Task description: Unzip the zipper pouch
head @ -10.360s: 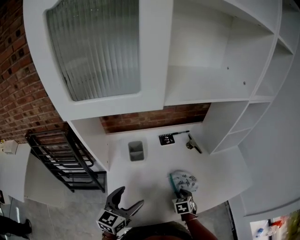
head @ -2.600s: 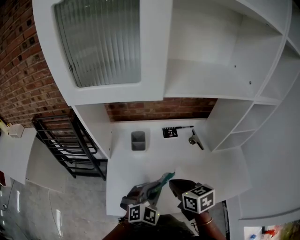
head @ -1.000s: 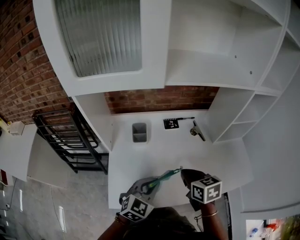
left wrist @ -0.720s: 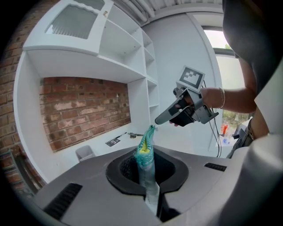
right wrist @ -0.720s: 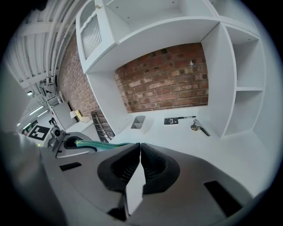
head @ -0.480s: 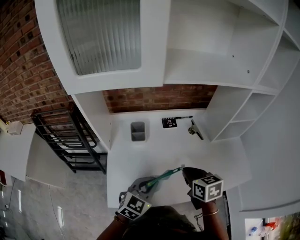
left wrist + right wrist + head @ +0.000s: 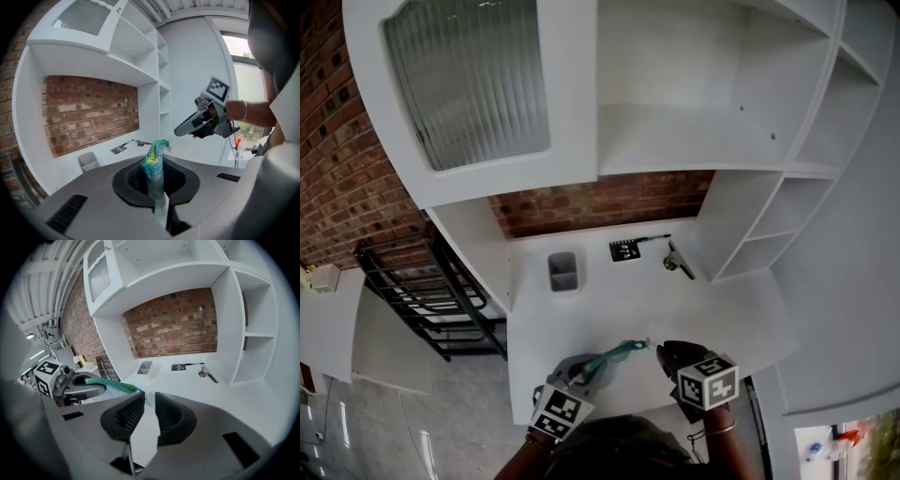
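Observation:
The zipper pouch (image 7: 614, 354) shows as a teal zipper band stretched between my two grippers above the white desk (image 7: 609, 309). My left gripper (image 7: 572, 371) is shut on the pouch's near end; the teal band (image 7: 153, 161) rises out from between its jaws (image 7: 157, 180). My right gripper (image 7: 662, 350) sits at the band's far end. Its jaws have just been opening and now stand a narrow slit apart (image 7: 149, 401). The band's tip (image 7: 126, 388) lies just left of them, and I see nothing pressed between the pads.
At the back of the desk stand a small grey bin (image 7: 562, 272), a black card with a pen (image 7: 625, 249) and a metal tool (image 7: 678, 262). White shelves (image 7: 750, 234) rise on the right, and a black rack (image 7: 422, 300) stands at the left.
The right gripper's jaws have parted slightly, and the band's end now sits a little off its tip. The left gripper keeps its hold. The head camera has shifted.

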